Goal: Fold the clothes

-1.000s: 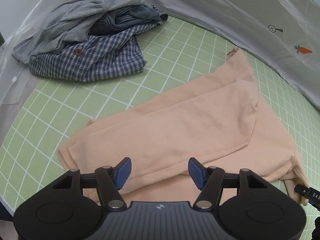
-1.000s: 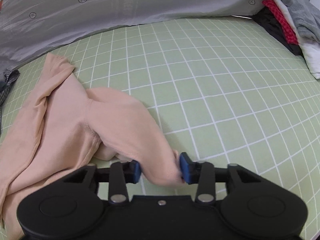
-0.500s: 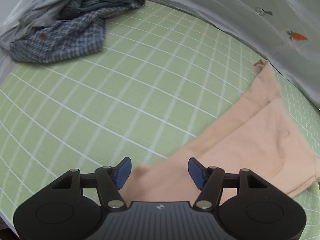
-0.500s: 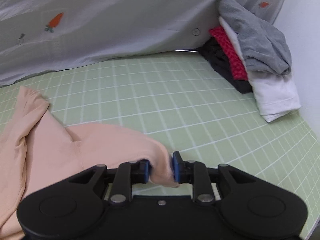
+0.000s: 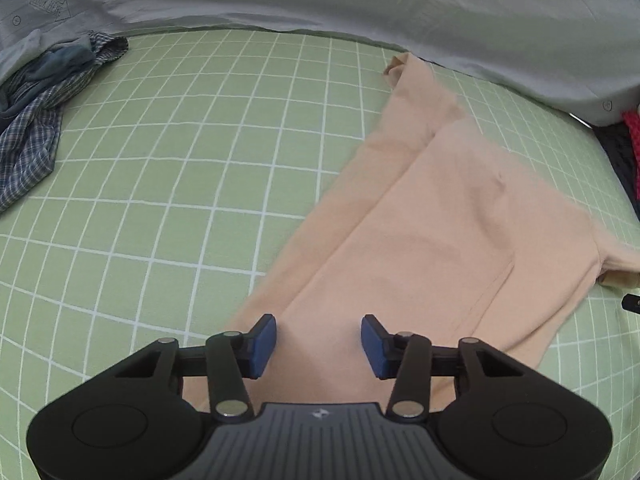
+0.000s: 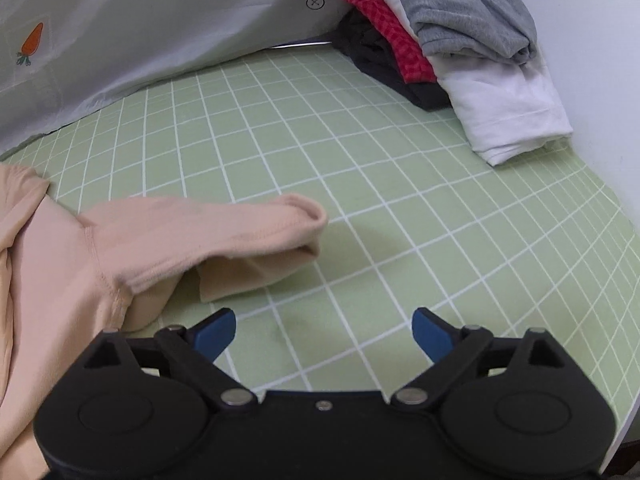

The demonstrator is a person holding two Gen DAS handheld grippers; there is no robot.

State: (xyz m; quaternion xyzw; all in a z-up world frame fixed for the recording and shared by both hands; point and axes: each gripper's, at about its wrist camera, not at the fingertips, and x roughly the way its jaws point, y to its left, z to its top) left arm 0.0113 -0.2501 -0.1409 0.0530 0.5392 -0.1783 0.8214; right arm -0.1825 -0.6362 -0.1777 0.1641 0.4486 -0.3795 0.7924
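A peach shirt (image 5: 432, 220) lies partly folded on the green grid mat (image 5: 180, 160). My left gripper (image 5: 319, 346) is open above the shirt's near hem, holding nothing. In the right wrist view the shirt's sleeve (image 6: 224, 236) lies on the mat, stretched out to the right, its cuff just ahead of my right gripper (image 6: 324, 334). The right gripper is wide open and empty, over bare mat (image 6: 400, 220).
A pile of plaid and grey clothes (image 5: 36, 108) sits at the mat's far left. A stack of grey, white, red and black clothes (image 6: 452, 48) sits at the far right. A grey sheet with carrot prints (image 5: 360, 4) hangs behind the mat.
My right gripper has opened and let go of the sleeve, which now lies on the mat. My left gripper has swung right along the hem and stays open.
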